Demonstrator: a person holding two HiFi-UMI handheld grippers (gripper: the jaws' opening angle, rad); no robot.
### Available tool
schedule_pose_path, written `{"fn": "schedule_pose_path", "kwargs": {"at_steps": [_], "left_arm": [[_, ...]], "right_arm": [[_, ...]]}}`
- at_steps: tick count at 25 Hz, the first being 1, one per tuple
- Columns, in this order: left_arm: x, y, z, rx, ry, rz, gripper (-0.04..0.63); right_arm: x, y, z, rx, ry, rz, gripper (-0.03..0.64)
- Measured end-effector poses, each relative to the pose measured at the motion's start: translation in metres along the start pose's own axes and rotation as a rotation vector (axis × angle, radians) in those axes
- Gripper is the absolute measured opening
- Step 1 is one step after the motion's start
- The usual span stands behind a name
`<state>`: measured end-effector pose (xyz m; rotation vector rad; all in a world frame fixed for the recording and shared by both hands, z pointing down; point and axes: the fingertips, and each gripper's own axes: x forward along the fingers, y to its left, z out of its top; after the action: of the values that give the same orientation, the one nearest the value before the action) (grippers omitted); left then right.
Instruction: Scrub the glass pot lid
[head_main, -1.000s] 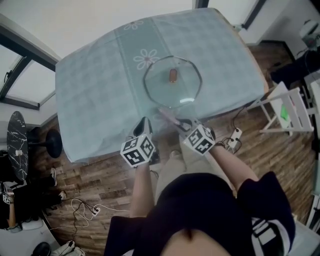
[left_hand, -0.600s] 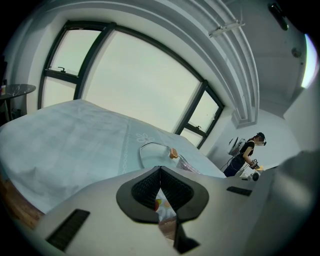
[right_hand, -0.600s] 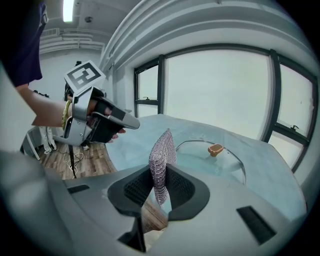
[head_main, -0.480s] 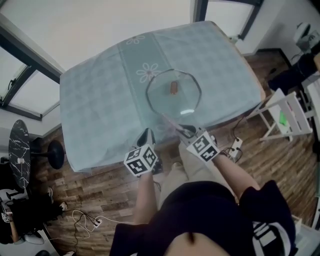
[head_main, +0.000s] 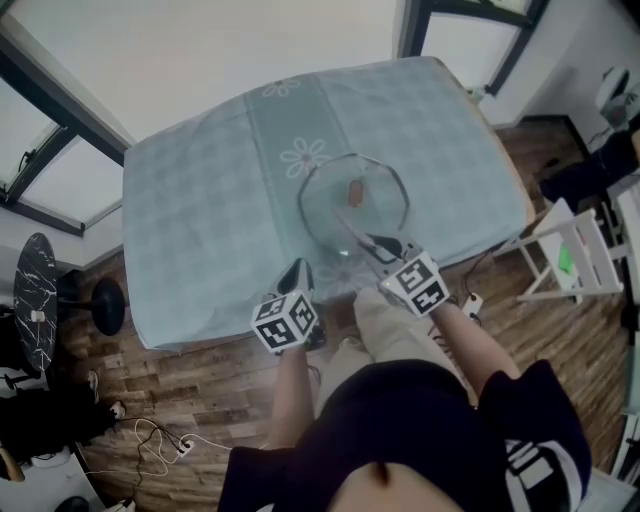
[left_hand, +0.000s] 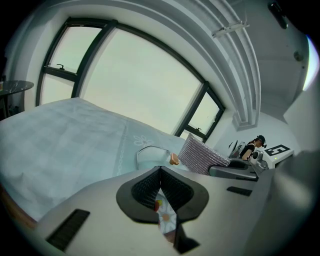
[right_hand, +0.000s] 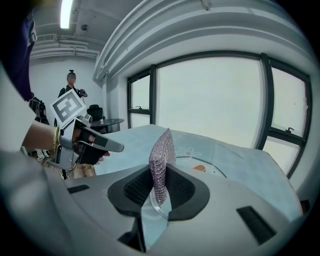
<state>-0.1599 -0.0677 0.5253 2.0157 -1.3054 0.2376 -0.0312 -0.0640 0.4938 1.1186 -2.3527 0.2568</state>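
Lid (head_main: 338, 216) lies flat by the table's (head_main: 200, 230) near edge, knob (head_main: 355, 190) up; it's round, so no long axis. Right gripper (right_hand: 160, 181) is clamped on the scrubber (right_hand: 161, 159) at the near rim: press flat, work in circles. Left gripper (left_hand: 160, 172), jaws together and empty, could steady the rim.

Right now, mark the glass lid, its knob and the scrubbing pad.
glass lid (head_main: 378, 205): head view, clear pane beside the knob.
knob (head_main: 355, 190): head view, brown top.
scrubbing pad (right_hand: 162, 147): right gripper view, mesh above the jaws.
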Motion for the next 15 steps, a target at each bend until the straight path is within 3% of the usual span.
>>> {"fn": "schedule_pose_path", "kwargs": {"at_steps": [15], "left_arm": [[0.061,-0.004,0.039,-0.002,-0.005,0.018,0.000]], "right_arm": [[0.045,-0.076,0.036,-0.015,-0.027,0.023,0.078]]}}
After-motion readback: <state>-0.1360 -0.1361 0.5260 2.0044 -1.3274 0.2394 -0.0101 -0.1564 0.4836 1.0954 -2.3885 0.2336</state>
